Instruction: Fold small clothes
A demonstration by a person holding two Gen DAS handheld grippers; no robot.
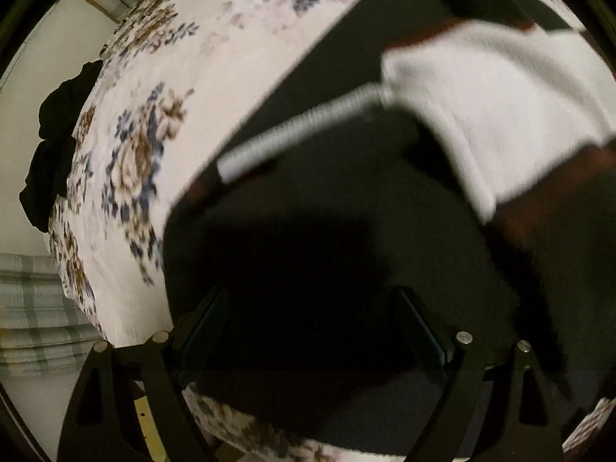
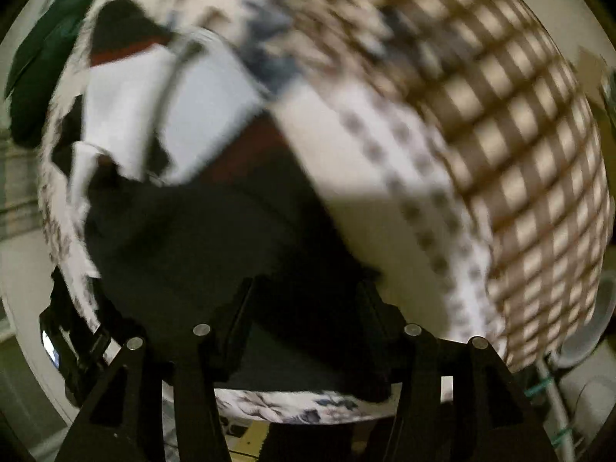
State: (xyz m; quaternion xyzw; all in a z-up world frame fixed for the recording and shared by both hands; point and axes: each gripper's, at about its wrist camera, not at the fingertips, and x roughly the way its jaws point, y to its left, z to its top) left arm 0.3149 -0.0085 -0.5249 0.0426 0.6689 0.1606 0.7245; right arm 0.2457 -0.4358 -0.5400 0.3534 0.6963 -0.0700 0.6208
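A black garment with white panels, dark red trim and a white ribbed strip lies spread on a floral bedsheet. My left gripper hangs just above its black part, jaws wide open with nothing between them. In the right wrist view the same garment lies below my right gripper. Its jaws stand apart over the dark cloth near the bed's front edge. The picture is blurred, and I see no cloth pinched between the pads.
A heap of black clothing sits at the sheet's left edge, beside plaid fabric. A brown checked blanket covers the bed's right side, past a dotted white band. A dark green item lies far left.
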